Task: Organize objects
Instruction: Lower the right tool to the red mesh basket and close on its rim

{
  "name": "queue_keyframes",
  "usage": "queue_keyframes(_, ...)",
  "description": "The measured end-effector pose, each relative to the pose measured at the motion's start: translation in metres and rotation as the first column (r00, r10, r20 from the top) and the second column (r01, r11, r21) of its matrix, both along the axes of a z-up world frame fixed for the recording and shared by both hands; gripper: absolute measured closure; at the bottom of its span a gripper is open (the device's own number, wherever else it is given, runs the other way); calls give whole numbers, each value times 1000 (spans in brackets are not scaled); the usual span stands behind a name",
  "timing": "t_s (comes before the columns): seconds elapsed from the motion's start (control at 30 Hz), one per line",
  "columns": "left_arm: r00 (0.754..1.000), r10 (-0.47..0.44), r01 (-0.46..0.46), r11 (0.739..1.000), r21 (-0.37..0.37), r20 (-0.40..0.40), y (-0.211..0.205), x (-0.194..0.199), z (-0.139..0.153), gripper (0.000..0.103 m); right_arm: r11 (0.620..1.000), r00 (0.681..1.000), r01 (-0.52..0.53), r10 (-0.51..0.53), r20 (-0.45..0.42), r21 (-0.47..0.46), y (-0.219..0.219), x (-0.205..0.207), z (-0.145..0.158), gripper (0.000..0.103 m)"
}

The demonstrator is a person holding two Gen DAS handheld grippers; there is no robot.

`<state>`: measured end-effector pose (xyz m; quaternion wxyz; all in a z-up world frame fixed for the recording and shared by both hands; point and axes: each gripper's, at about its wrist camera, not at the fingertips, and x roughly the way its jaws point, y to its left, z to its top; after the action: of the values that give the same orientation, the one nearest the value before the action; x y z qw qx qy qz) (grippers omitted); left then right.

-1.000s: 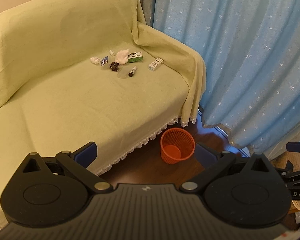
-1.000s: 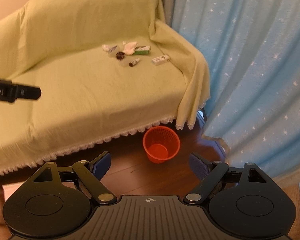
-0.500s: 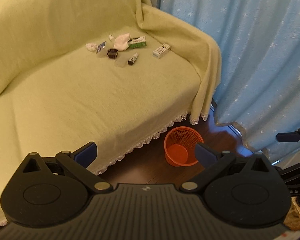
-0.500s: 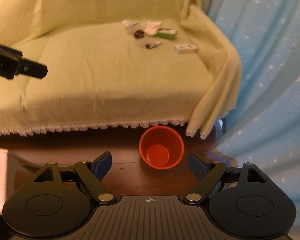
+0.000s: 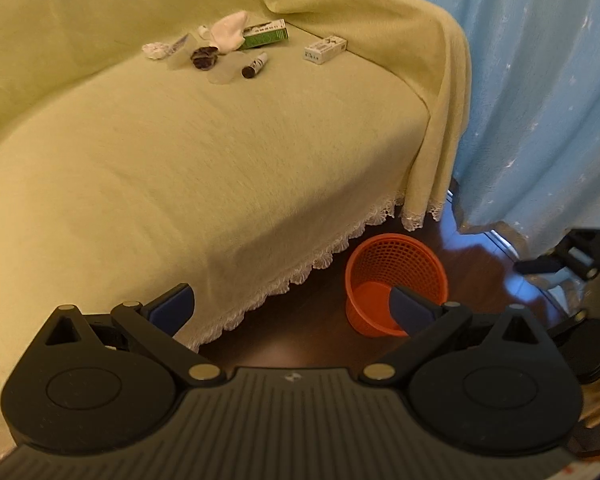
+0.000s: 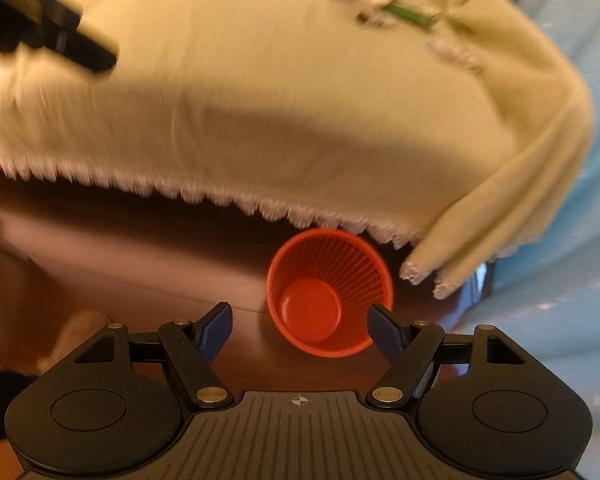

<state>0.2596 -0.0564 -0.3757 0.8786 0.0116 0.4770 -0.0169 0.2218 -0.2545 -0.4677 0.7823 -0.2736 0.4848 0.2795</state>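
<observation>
Now our right gripper (image 6: 300,326), fingers apart and empty, has dropped toward the orange basket (image 6: 329,294); we judge grasping it comes next.

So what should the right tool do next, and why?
Probably ease down and close on the near rim of the orange basket. The right tool is open and empty with the rim between its fingers, while the clutter lies far off on the sofa.
</observation>
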Motion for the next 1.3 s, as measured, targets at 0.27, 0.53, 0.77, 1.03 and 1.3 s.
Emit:
queue_keyframes(0.27,1000,-18,17,1000,8,25,4,6,-101,1,986,991,-134,132,-23,-97,10,22,-148,40)
queue_keyframes(0.53,1000,-22,22,1000,7,16,6,4,-170,1,955,968,-247,249,-11,-163,5,41,-247,48)
queue_keyframes(0.77,999,-37,37,999,10,-1,4,8,-200,1,935,953,-302,302,-32,-184,4,55,-289,53)
queue_keyframes(1.03,1000,-25,25,1000,5,-15,8,15,-213,1,915,937,-348,343,-63,-205,9,65,-312,65)
queue_keyframes(1.3,1000,-23,23,1000,-14,-20,11,17,-221,1,904,929,-370,362,-76,-217,14,70,-326,76)
